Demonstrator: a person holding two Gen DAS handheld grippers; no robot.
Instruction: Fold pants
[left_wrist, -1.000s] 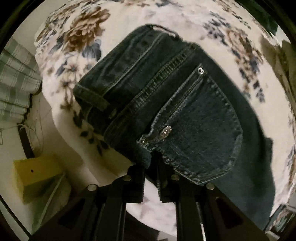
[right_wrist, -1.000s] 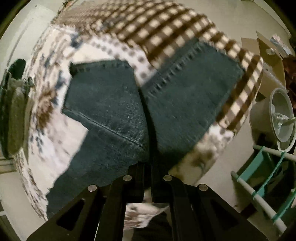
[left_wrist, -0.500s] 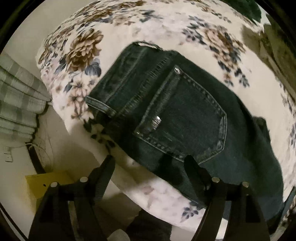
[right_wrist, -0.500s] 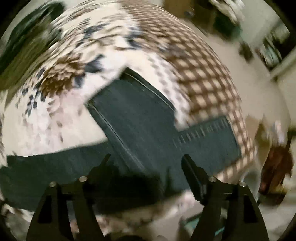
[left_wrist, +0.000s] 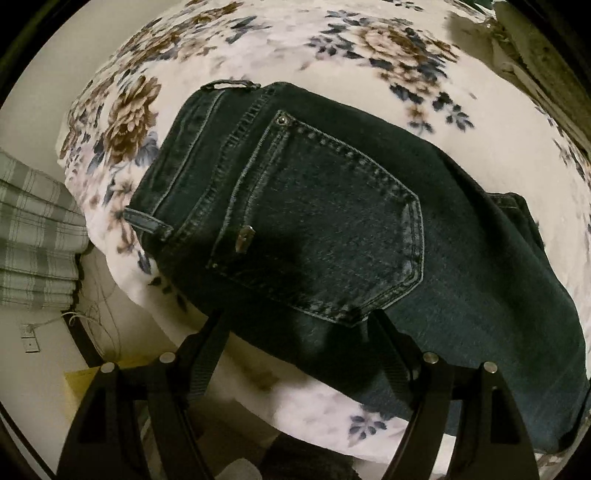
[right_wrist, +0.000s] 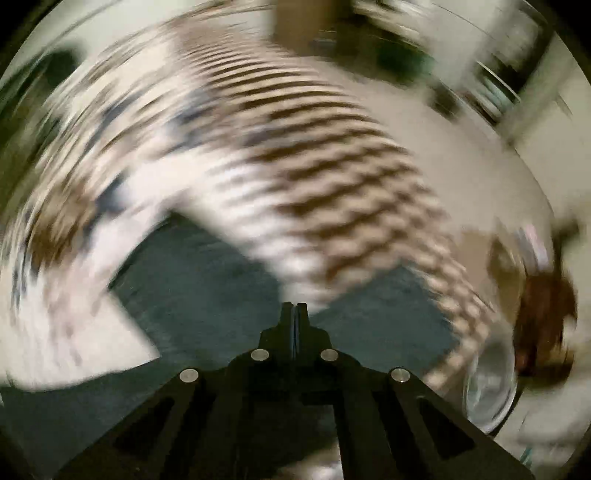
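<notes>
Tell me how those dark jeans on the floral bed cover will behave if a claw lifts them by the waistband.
The jeans will probably droop rather than hold shape: they already lie slack over the floral cover. Thick seams and a doubled layer suggest fair weight, so the far end would likely drag. The belt loop and stitched waistband should give a firm, non-slippery pinch.

Bed in floral cover (left_wrist: 332, 48), dark jeans (left_wrist: 332, 221) lying flat on it, brown checked cloth (right_wrist: 351, 166) alongside
</notes>
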